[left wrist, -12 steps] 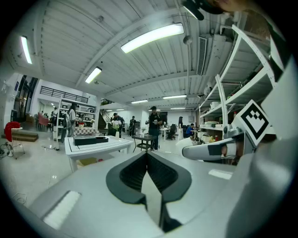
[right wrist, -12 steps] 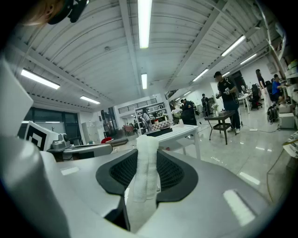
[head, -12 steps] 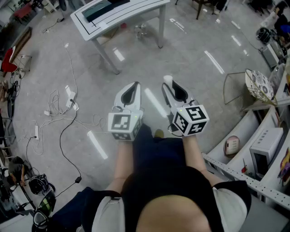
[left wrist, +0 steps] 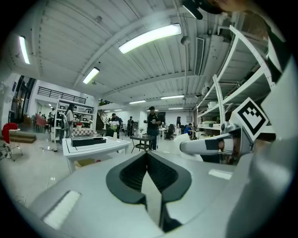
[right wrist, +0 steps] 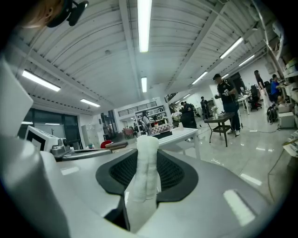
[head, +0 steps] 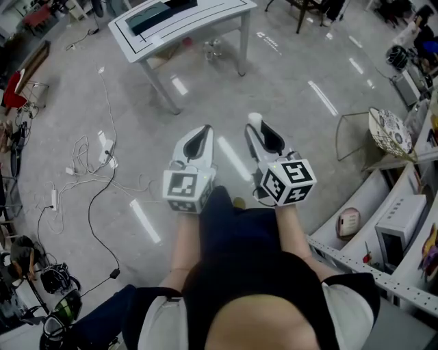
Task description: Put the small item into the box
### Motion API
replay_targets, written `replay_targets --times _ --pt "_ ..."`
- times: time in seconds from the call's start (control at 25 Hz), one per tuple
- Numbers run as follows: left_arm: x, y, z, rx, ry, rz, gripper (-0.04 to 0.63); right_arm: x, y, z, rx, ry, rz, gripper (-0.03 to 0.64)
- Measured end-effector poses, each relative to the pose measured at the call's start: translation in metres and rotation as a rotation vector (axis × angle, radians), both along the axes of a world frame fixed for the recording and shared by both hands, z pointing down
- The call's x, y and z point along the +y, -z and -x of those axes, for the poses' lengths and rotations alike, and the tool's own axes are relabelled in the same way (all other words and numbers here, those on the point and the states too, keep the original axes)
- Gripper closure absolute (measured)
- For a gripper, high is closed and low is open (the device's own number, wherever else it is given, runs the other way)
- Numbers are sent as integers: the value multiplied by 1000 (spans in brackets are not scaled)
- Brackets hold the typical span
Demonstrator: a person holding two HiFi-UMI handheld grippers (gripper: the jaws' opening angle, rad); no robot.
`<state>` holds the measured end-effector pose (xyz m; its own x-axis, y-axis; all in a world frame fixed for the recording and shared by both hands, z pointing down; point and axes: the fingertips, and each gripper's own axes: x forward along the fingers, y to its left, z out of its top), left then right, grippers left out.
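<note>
Right now holding both grippers out side by side, roughly level, over the glossy floor [head: 82, 102]. Got the small white item [right wrist: 145, 172] pinched in the right gripper [head: 256, 126], jaws partly closed on it, with the tip poking out past the ends. Carrying nothing in the left gripper [head: 202, 131], jaws squeezed fully together. Can spot the dark box [head: 149, 16] up on the white table [head: 205, 20], well apart from both.
</note>
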<state>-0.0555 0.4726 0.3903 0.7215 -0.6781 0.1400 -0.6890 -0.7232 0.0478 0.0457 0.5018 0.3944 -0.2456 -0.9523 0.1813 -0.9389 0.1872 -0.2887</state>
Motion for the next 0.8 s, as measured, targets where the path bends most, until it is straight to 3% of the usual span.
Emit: replay_targets --times 0.4,0.8 --pt "0 -5 -5 -12 13 15 584 -6 -3 -4 -17 11 10 491" --pt "-35 -4 9 -7 51 9 584 -33 2 0 11 21 -4 491"
